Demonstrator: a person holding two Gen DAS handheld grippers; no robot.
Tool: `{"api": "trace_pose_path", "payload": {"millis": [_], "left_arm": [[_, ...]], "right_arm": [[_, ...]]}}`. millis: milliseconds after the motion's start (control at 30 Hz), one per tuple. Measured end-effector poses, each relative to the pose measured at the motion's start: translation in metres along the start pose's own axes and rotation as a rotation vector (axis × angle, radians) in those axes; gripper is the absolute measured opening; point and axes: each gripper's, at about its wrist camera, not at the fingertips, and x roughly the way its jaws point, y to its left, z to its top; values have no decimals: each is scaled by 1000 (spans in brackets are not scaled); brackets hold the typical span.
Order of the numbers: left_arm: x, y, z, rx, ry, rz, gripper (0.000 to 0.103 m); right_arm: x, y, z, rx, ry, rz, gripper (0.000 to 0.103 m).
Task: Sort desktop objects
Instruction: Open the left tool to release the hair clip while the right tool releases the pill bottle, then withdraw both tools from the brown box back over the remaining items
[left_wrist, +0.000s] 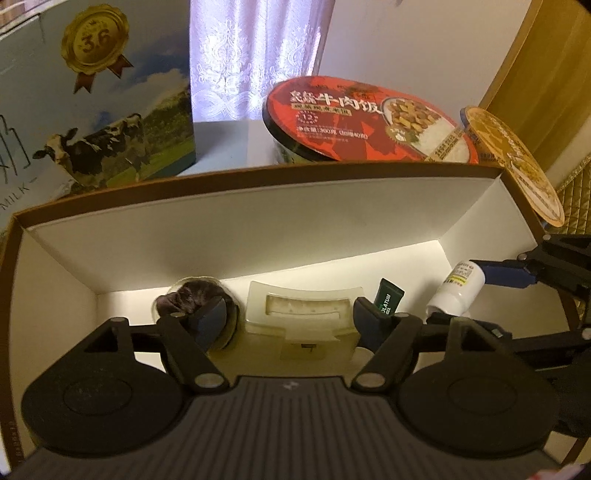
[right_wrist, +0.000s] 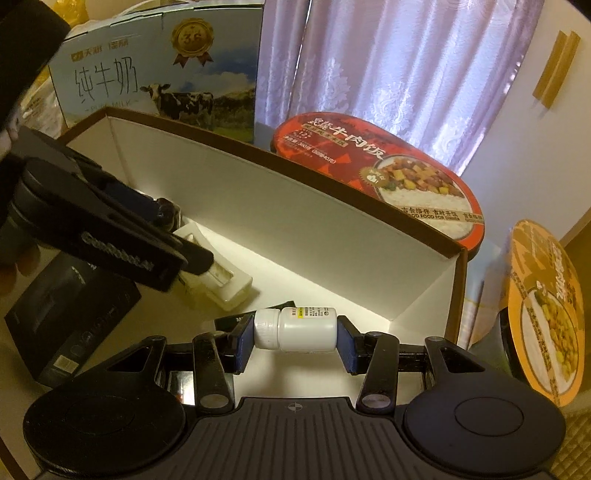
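1. right gripper (right_wrist: 295, 338) clamps a white bottle (right_wrist: 295, 329) end to end, cap against the left pad, base against the right; bottle lies sideways, just above the box (right_wrist: 456, 295) floor at its near right end
2. same bottle from the left wrist view (left_wrist: 456, 291): tilted, cap down, held between blue pads at the right side of the box (left_wrist: 240, 236)
3. left gripper (left_wrist: 286, 319) stands wide apart inside the box, pads flanking a cream case (left_wrist: 301, 314); whether they touch it i cannot tell
4. in the right wrist view the left gripper (right_wrist: 177, 236) reaches in from the left, over the case (right_wrist: 221, 280)
5. dark round thing (left_wrist: 192, 295) lies at the case's left, against the back wall, partly behind the left pad
6. green tube (left_wrist: 386, 299) leans between case and bottle
7. behind the box: milk carton (right_wrist: 159, 74), red bowl (right_wrist: 380, 173), orange bowl (right_wrist: 546, 302) on the right, curtain (right_wrist: 388, 66)
8. black box (right_wrist: 70, 325) sits on the desk at left, outside the box
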Motion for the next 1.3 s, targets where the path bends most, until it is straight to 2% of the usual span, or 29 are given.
{"api": "trace_pose_path", "payload": {"millis": [233, 300, 367, 433, 533, 900, 967, 1300], "left_arm": [[-16, 6, 0, 11, -20, 29, 78], [-20, 7, -2, 15, -20, 31, 79], [-26, 7, -4, 18, -22, 32, 82], [-33, 7, -8, 27, -26, 33, 87], [-45, 3, -15, 46, -36, 39, 89], [-81, -10, -40, 65, -69, 71, 91], [-90, -11, -44, 59, -80, 82, 91], [-133, -18, -74, 13, -108, 123, 97]], "right_arm": [[-9, 0, 4, -23, -34, -16, 45], [-14, -2, 4, -12, -46, -16, 56], [-22, -3, 3, 4, -49, 11, 73], [-33, -2, -2, 12, -68, 25, 79], [-46, 0, -11, 27, -80, 59, 86], [-75, 9, -30, 98, -79, 70, 92], [-83, 10, -33, 116, -85, 75, 101], [-123, 21, -53, 216, -134, 73, 101]]}}
